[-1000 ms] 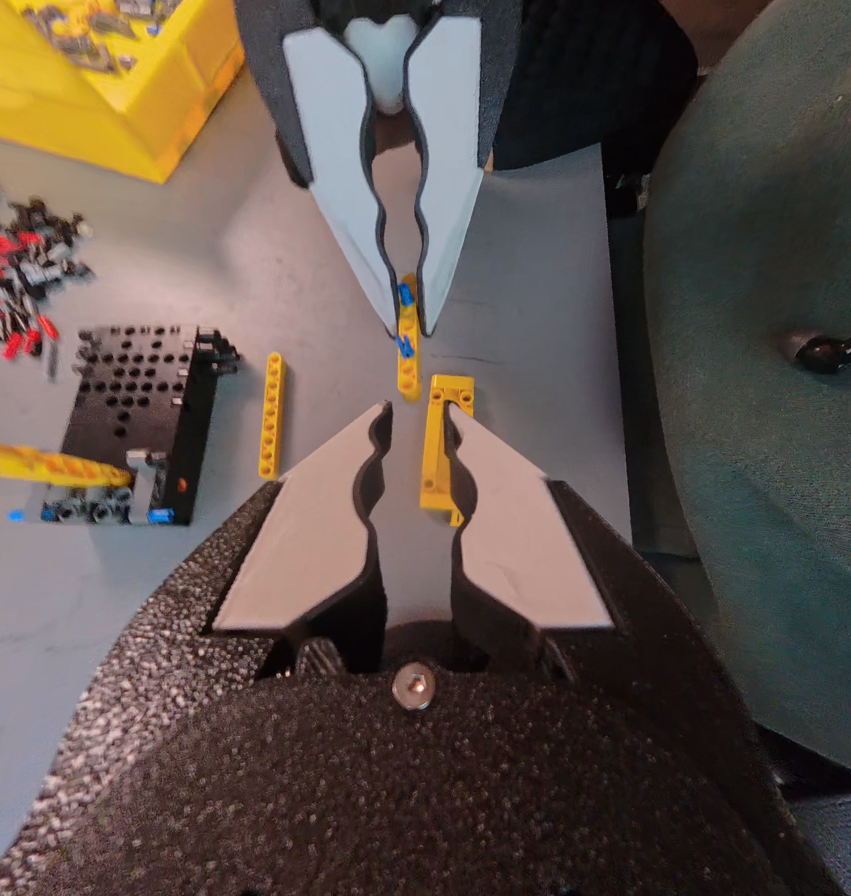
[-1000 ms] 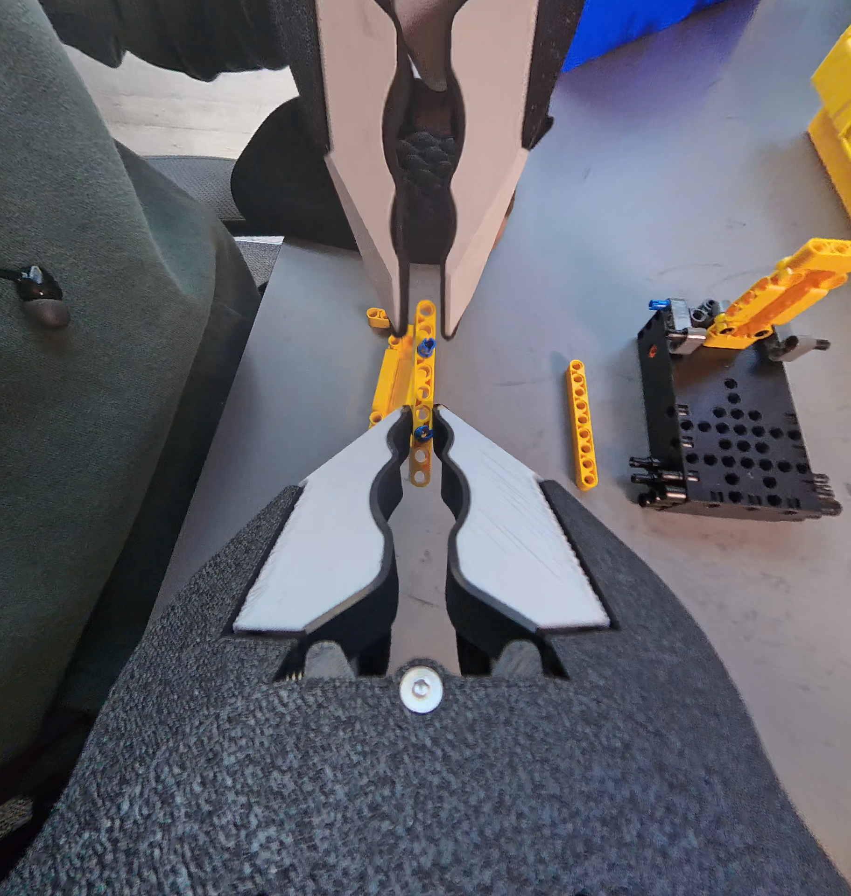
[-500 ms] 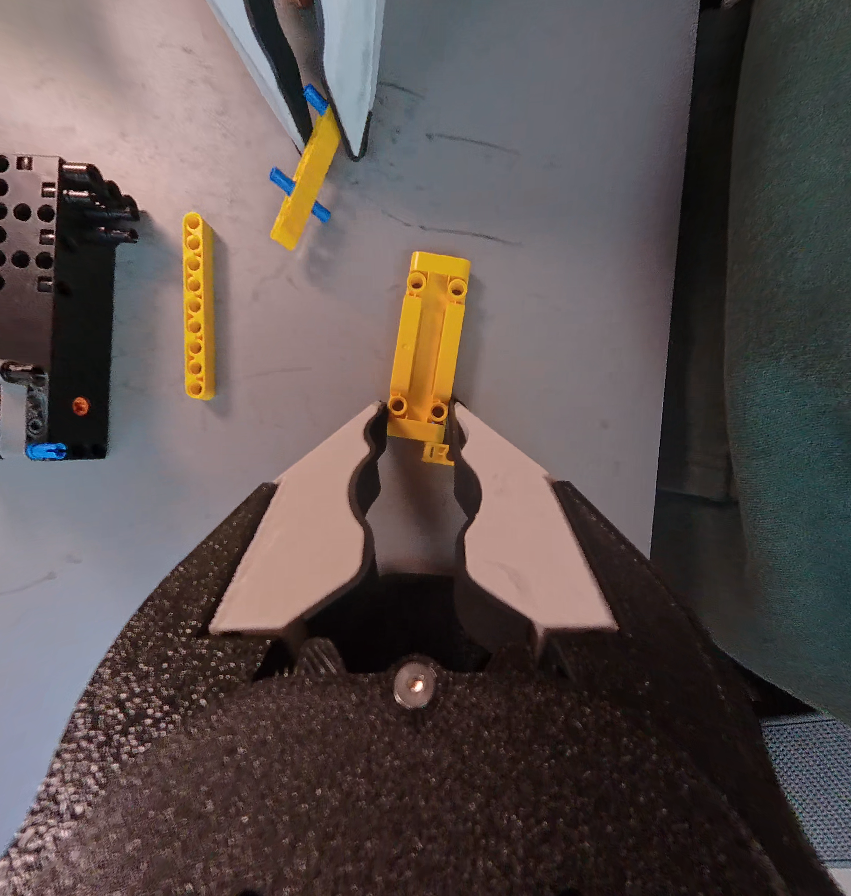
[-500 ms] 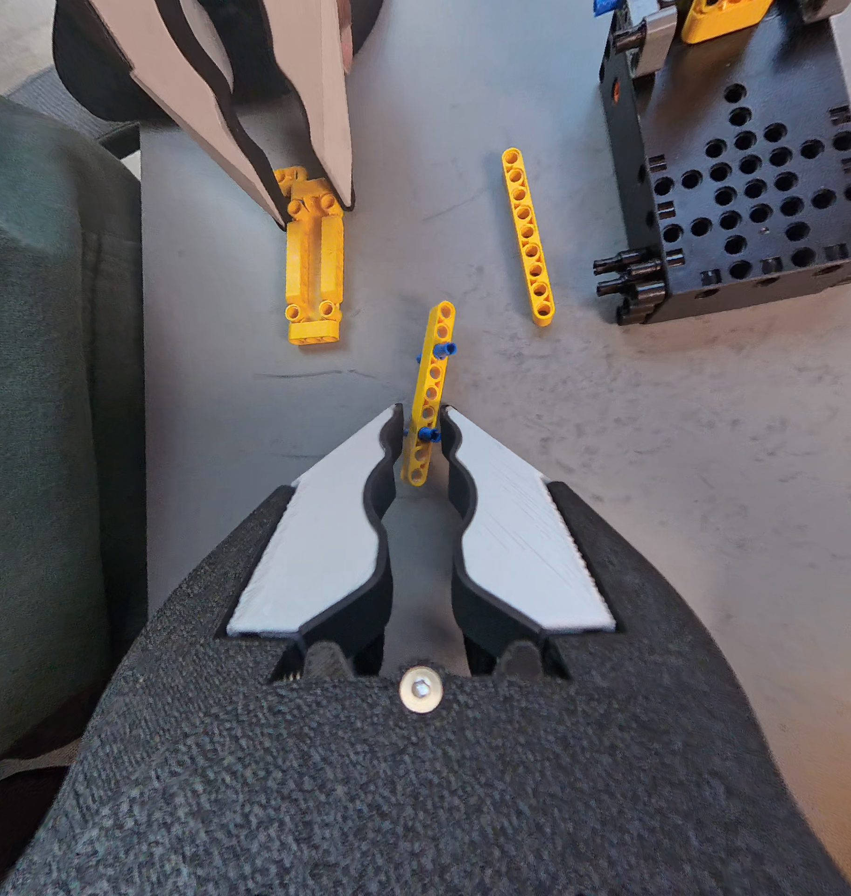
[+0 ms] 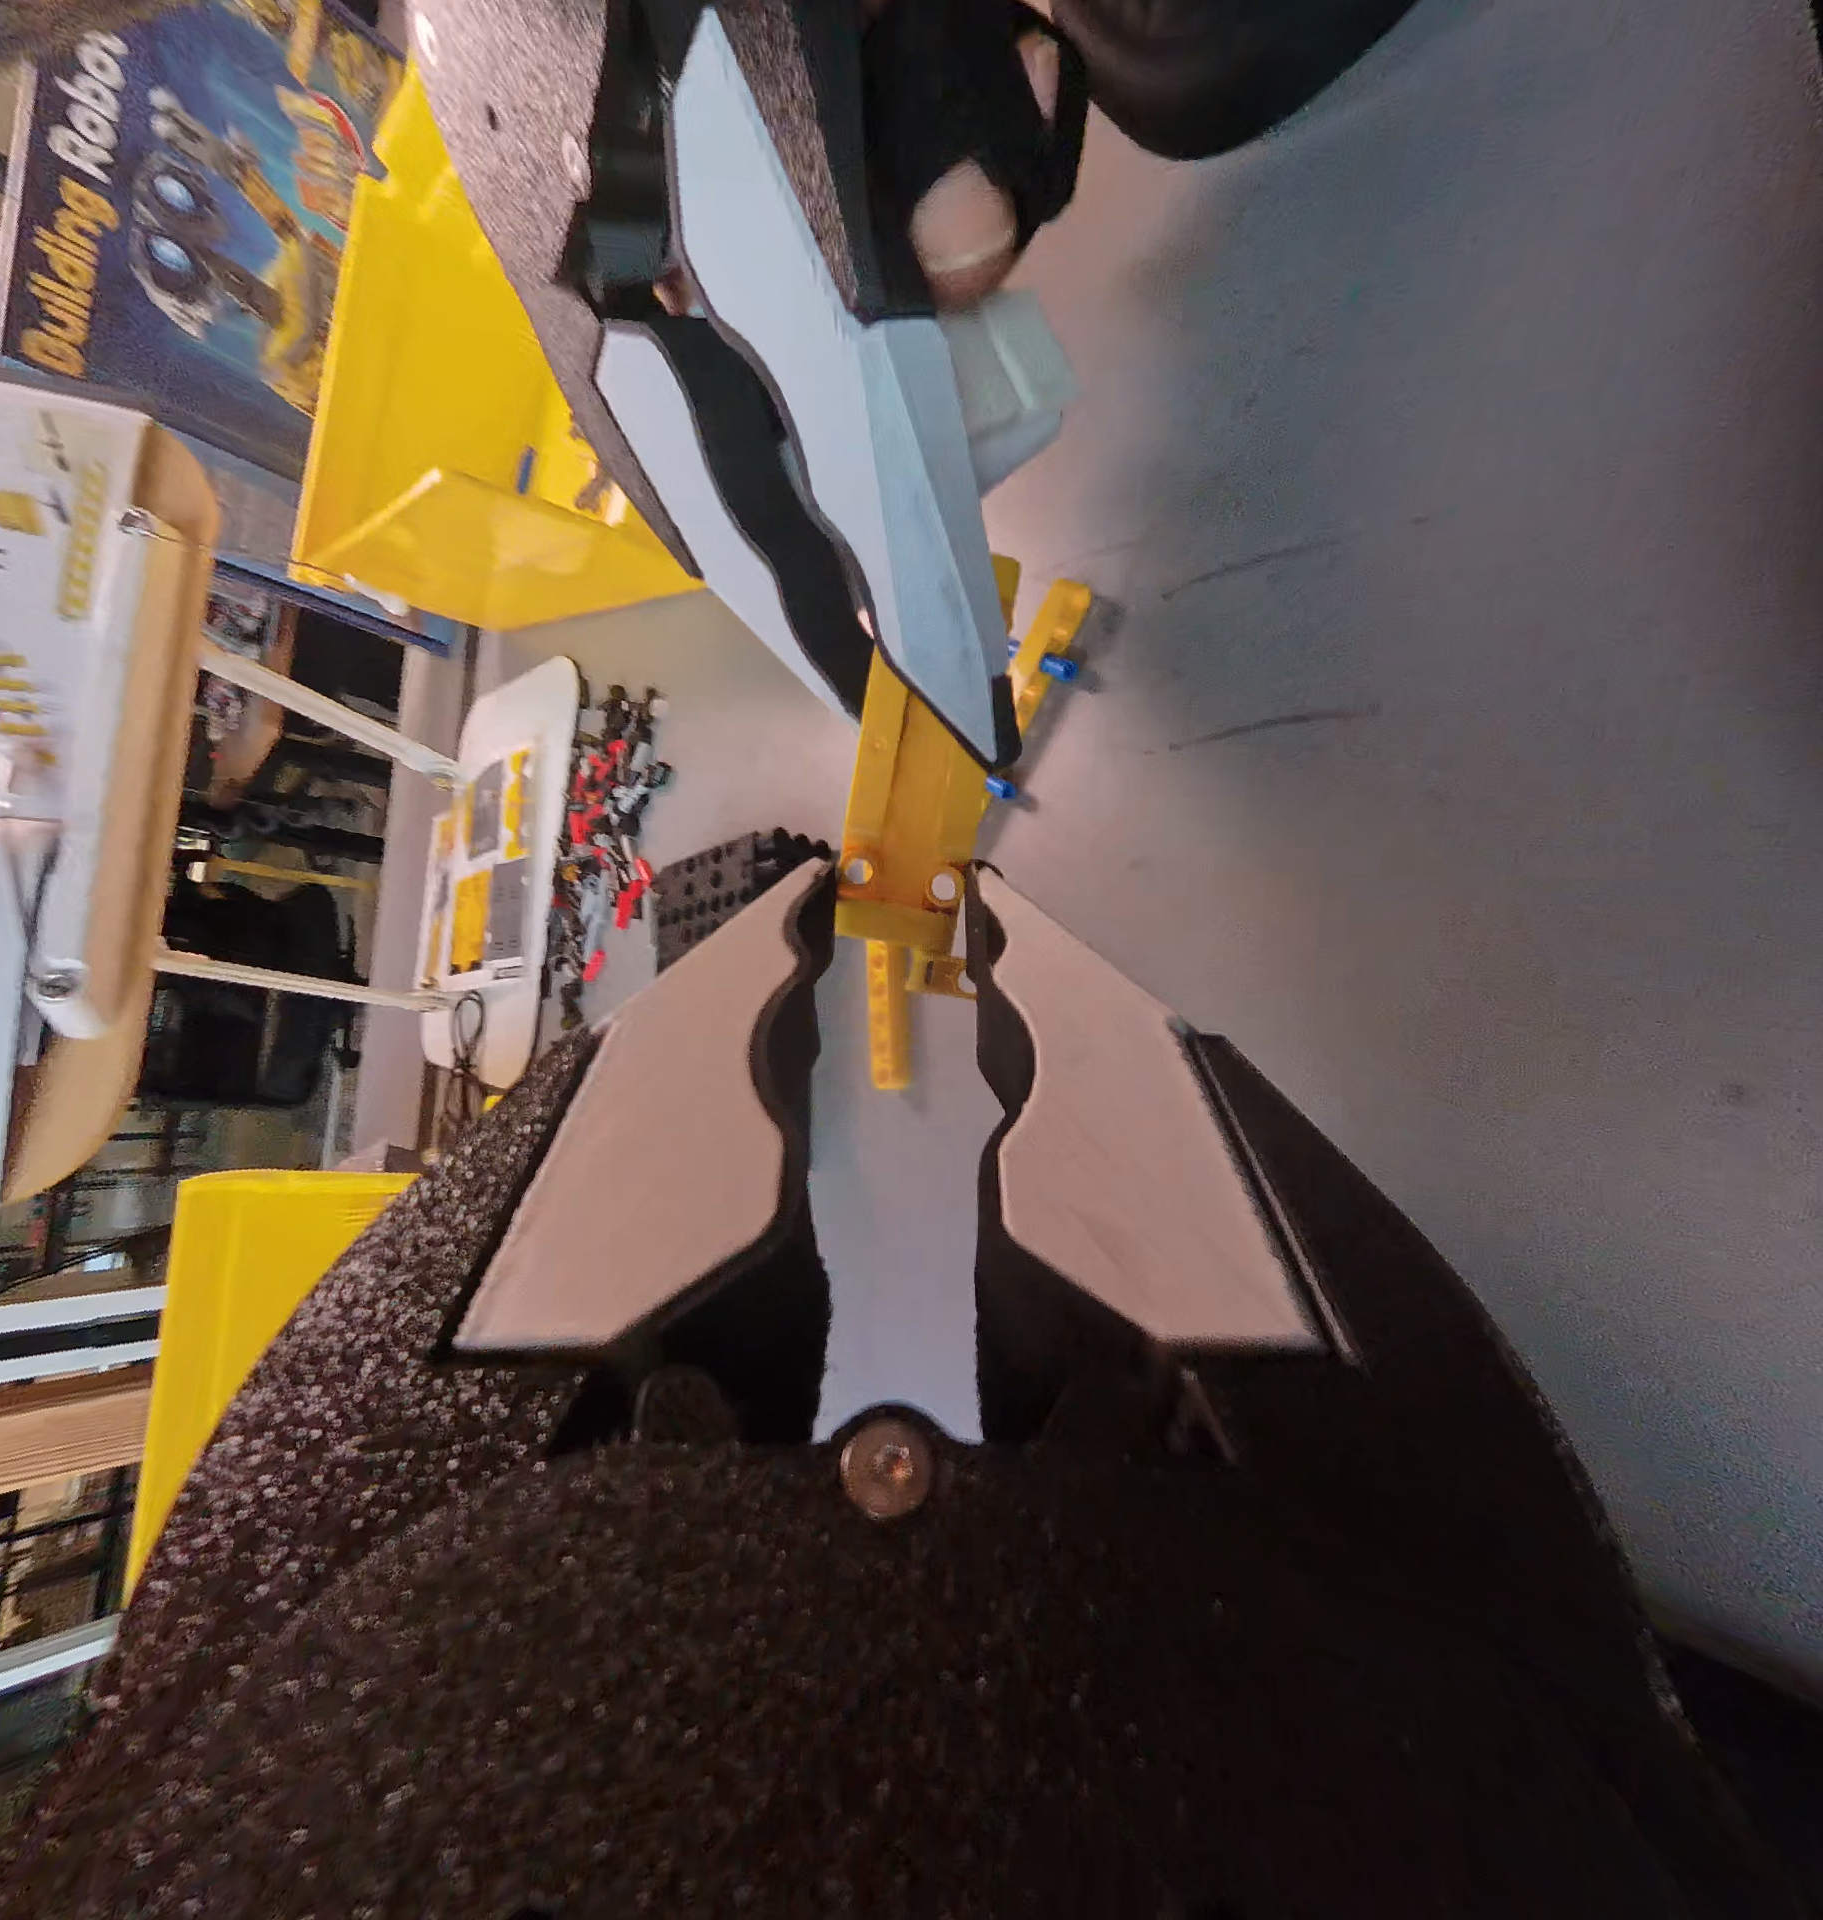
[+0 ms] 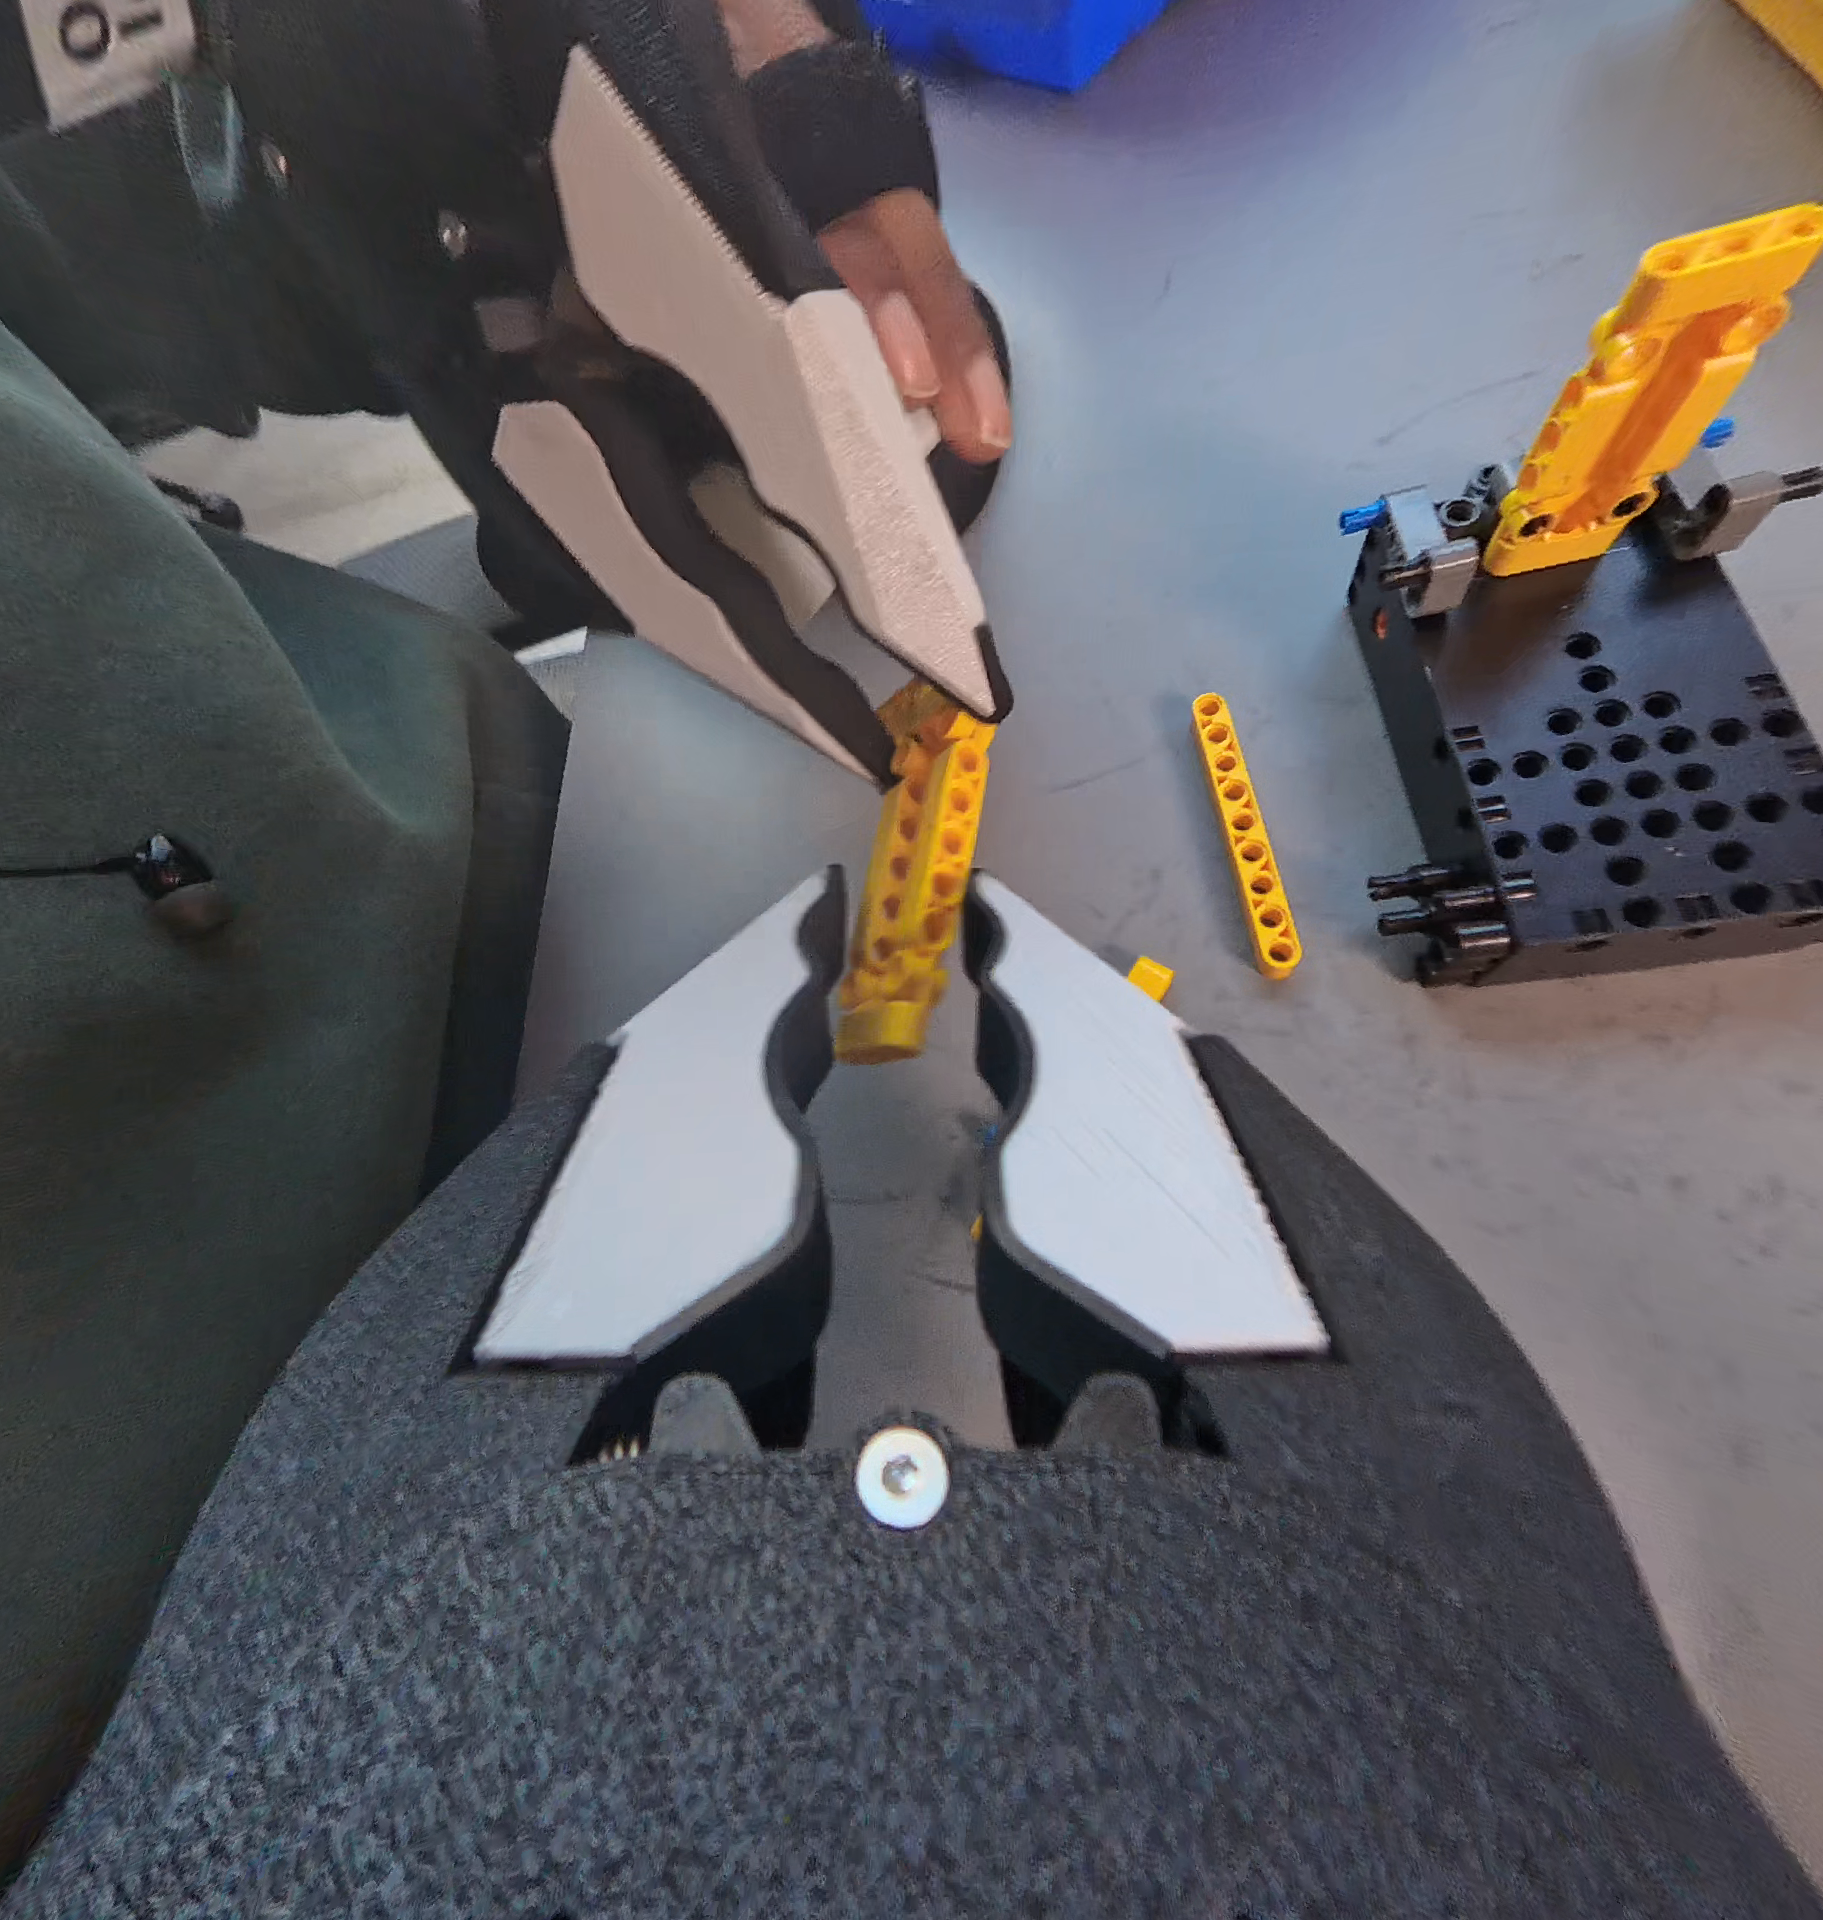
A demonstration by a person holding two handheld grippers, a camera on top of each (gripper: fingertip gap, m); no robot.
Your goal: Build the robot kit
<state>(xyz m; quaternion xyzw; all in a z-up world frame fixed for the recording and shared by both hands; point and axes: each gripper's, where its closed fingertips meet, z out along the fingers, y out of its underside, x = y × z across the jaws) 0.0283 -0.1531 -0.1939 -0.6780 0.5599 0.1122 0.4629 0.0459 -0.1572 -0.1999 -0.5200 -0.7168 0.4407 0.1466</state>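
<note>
Holed yellow plastic panel [image 5: 912, 805], clamped

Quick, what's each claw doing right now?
Left claw: closed on one end of the yellow block.
Right claw: around the yellow block's other end; grip cannot be told.

Loose beam [image 6: 1245, 834] lies between held panel [image 6: 917, 873] and perforated block [image 6: 1634, 769].

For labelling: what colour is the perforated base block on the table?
Black, seen best in the right wrist view: base block.
</note>
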